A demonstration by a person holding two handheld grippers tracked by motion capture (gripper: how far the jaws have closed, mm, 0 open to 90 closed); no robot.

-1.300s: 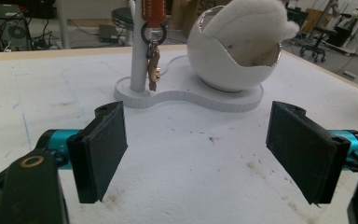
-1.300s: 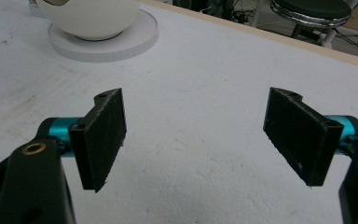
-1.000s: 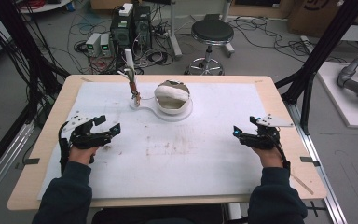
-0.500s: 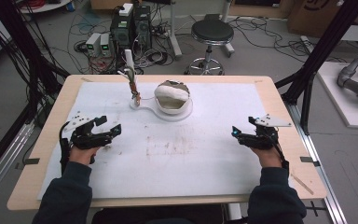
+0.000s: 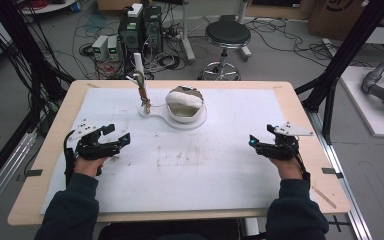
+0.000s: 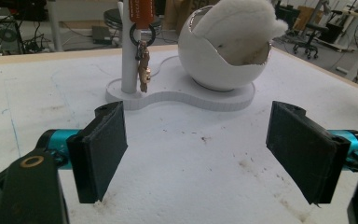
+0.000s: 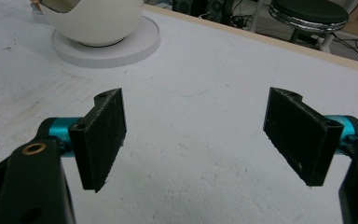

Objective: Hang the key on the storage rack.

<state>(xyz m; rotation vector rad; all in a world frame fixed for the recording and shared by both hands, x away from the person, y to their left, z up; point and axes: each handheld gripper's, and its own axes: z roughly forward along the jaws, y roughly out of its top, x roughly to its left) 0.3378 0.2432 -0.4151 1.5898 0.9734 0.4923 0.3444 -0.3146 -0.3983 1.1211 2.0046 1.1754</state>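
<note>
The left gripper, a black two-jaw tool with teal fittings held in the person's left hand, rests low over the table with its jaws spread wide and nothing between them; the right gripper, its twin, sits at the opposite side of the table, likewise released and empty.

Under both lies the large white foam-like sheet that covers the pale wooden table. At its far middle stands a white figure-eight base plate carrying a round white bowl-shaped shell with a fluffy white pad tucked into its opening. On the smaller lobe of the plate rises a slim white upright post, and from it hangs a small brown keychain on a black ring, dangling vertically beside the post.

The keychain lies ahead of the left gripper and slightly left of its centre line in the left gripper view, its long axis vertical. The left hand is plainly nearer to it; the right gripper faces the shell's base from farther off. Both forearms lie flat, pointing forward and slightly inward.
</note>
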